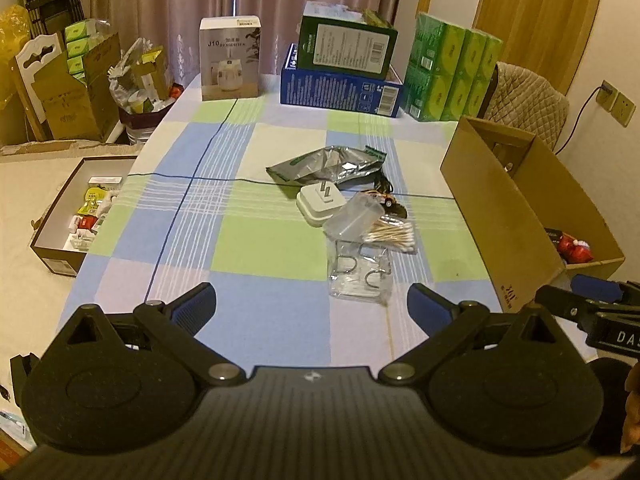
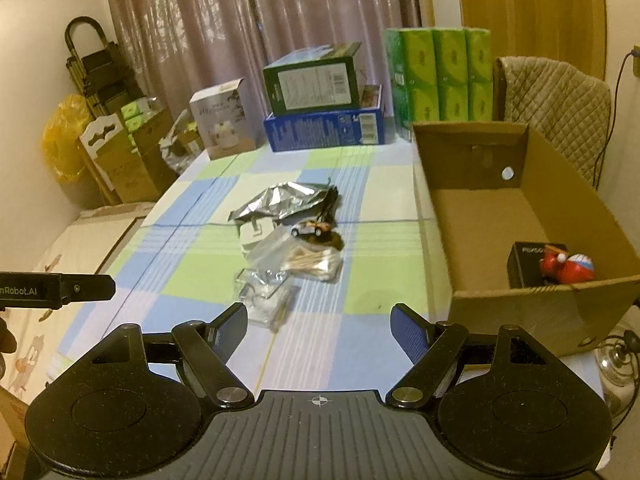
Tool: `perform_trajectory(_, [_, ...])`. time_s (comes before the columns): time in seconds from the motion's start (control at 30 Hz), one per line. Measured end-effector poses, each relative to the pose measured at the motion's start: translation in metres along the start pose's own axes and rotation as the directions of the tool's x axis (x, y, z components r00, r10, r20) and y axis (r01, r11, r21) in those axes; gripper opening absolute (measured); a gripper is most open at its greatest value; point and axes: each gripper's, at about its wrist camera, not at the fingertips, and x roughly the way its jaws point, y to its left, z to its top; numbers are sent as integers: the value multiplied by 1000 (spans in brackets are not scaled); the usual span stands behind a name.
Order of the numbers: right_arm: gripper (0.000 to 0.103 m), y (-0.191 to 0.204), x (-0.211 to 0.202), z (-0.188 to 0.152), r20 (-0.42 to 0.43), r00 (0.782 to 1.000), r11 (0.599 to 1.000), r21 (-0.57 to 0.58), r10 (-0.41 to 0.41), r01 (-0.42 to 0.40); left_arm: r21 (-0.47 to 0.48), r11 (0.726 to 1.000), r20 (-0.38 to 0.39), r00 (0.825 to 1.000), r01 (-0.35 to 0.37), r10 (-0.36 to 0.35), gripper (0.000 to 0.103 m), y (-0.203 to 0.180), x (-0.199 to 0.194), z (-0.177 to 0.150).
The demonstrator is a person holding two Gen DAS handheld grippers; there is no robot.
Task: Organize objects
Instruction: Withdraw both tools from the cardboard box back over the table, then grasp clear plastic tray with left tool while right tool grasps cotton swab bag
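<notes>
Counter draped in a soft checked cloth (image 1: 240,240) of blue, green and lilac squares. Mid-counter, a loose heap: crinkled silver foil pouch (image 1: 326,164) farthest; white rounded-square plastic plug adapter (image 1: 320,204) just nearer; a clear ribbed plastic case (image 1: 354,216) leaning on it; a clear bag of wooden cotton swabs (image 1: 390,236) to its right; a small orange-and-white toy car (image 2: 307,229) behind the swabs; nearest, a clear flat packet with metal hooks (image 1: 360,276). Left tool (image 1: 312,308) released, blue ribbed pads wide apart, hovering just near of the packet, touching nothing. Right tool (image 2: 320,320) likewise spread and empty. Open brown cardboard box (image 2: 472,160) at the counter's right edge holds a black carton (image 2: 524,260) and a glossy red-and-white toy (image 2: 568,270) in its near corner. Stacked printed cartons (image 1: 340,64) and green tissue packs (image 1: 452,68) line the far edge. Off the left side, a shallow open box (image 1: 56,216) with small packets.
</notes>
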Motion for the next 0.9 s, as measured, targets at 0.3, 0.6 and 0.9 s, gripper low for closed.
perform_trajectory(0.3, [76, -1, 26, -6, -44, 999, 1000, -4, 6, -6, 19, 1000, -46, 999, 3, -2, 100, 0, 30, -3])
perform_trajectory(0.6, [76, -4, 63, -11, -66, 998, 1000, -16, 6, -8, 41, 998, -76, 997, 36, -33, 100, -1, 67, -2])
perform_trajectory(0.9, [64, -13, 98, -10, -87, 996, 1000, -21, -16, 14, 69, 994, -111, 991, 81, -73, 100, -7, 110, 2])
